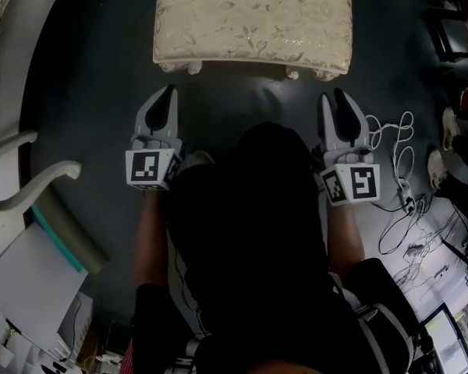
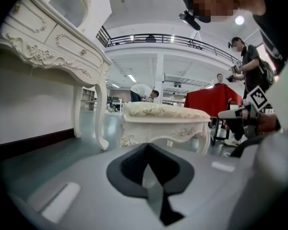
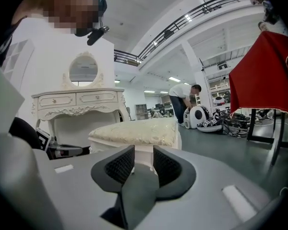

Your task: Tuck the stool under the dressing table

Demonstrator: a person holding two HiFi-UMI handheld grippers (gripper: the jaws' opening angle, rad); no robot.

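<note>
Head view shows one stool (image 1: 253, 18), one left tool (image 1: 170, 92), one right tool (image 1: 332, 95).

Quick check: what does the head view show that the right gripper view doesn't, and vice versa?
Head view only: bare floor between the stool and both tips; the left hand-held gripper with its jaws shut.
Right gripper view only: the dressing table front-on with its oval mirror, a red cloth, and a person bending over.
Both: the stool, and the right hand-held gripper with its jaws apart and empty.
</note>
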